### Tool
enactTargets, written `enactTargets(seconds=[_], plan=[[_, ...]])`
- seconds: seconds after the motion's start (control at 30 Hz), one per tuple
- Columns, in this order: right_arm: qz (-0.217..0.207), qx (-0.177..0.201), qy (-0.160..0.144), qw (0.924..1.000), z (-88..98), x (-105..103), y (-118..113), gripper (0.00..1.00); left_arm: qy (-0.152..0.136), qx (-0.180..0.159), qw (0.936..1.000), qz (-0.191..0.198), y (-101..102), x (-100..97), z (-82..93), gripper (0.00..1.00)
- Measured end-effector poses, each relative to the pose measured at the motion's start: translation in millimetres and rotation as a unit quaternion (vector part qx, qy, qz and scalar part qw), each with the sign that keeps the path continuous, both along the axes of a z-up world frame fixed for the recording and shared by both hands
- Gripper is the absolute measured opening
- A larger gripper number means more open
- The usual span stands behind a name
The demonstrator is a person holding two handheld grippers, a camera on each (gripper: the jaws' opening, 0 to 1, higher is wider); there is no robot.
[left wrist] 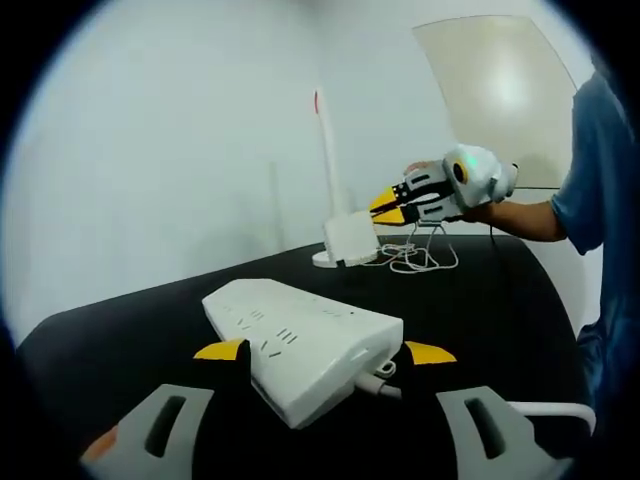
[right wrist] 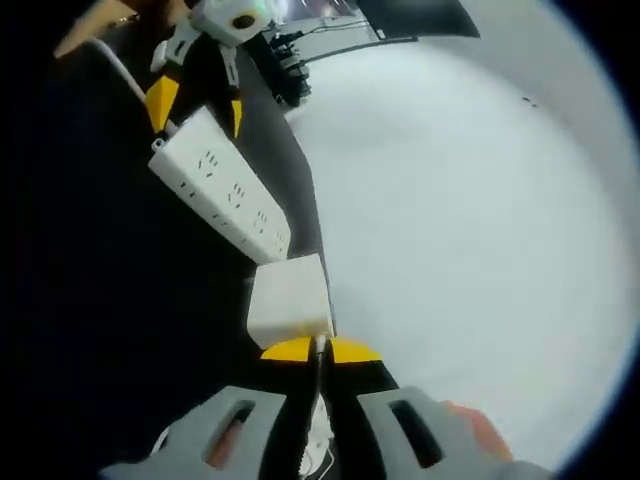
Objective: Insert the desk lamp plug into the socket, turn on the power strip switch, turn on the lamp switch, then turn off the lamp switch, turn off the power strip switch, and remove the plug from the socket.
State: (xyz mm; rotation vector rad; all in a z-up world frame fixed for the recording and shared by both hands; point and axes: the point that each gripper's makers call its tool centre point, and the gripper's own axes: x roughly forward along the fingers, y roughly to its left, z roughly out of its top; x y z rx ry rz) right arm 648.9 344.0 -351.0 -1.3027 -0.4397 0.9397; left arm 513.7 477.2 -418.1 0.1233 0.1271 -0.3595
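A white power strip (left wrist: 300,345) lies on the black table (left wrist: 480,300), its near end held between the yellow tips of my left gripper (left wrist: 325,352), which is shut on it. Behind it stands the white desk lamp (left wrist: 348,238) with a thin upright stem. My right gripper (left wrist: 387,209) hovers beside the lamp base, above a loose coil of lamp cable (left wrist: 420,255). In the right gripper view, my right gripper (right wrist: 320,350) is shut on a thin white cable, just before the lamp base (right wrist: 290,298). The power strip (right wrist: 225,195) and left gripper (right wrist: 197,108) lie beyond.
A white wall (left wrist: 180,150) rises close behind the table's far edge. A person's arm and blue sleeve (left wrist: 600,160) come in from the right. The strip's own white cord (left wrist: 540,408) runs off to the right near my left gripper.
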Motion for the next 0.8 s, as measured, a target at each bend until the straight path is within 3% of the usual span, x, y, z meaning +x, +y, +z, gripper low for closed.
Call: enactTargets(seconds=[0.6, 0.8], plan=[[0.024, 0.022, -0.036, 0.9988, 14.2, -9.4, 11.3, 0.06, 0.000, -0.001, 1.0000, 0.000, -3.2, 0.3, 2.1, 0.58], [0.040, 0.014, -0.047, 0.9980, 12.1, -25.6, 13.7, 0.06, -0.001, 0.000, 1.0000, 0.001, -2.9, 0.3, 2.6, 0.58]])
